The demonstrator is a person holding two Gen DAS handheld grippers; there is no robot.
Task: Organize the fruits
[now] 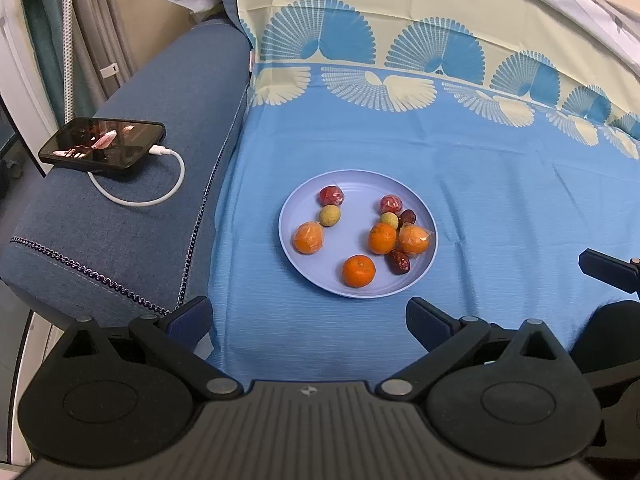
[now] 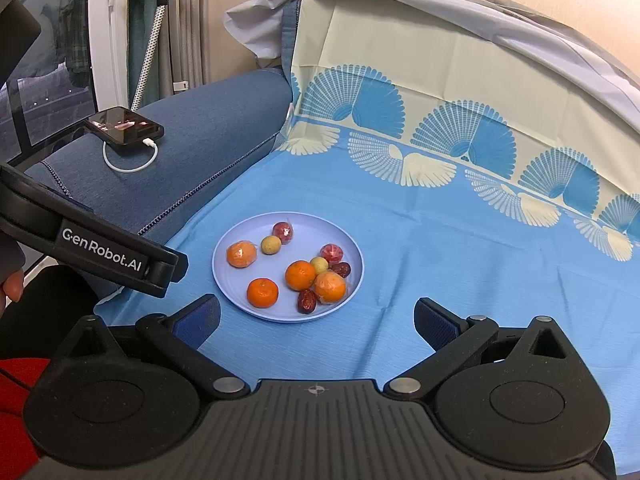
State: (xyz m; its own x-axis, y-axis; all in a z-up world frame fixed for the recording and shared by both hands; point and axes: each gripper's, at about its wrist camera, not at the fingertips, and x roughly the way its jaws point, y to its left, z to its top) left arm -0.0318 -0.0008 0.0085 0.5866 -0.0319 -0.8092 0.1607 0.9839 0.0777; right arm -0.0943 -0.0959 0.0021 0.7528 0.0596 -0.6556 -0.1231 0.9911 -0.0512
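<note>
Fruits (image 1: 382, 238) lie scattered on the round plate (image 1: 292, 216), the two dates' (image 1: 399, 261) long axes slanting differently; both grippers' (image 1: 308, 316) (image 2: 316, 318) jaws spread wide, empty

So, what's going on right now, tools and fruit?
Left tool open, empty. Right tool open, empty. Fruit all on plate, untouched. Nothing in the way.
</note>
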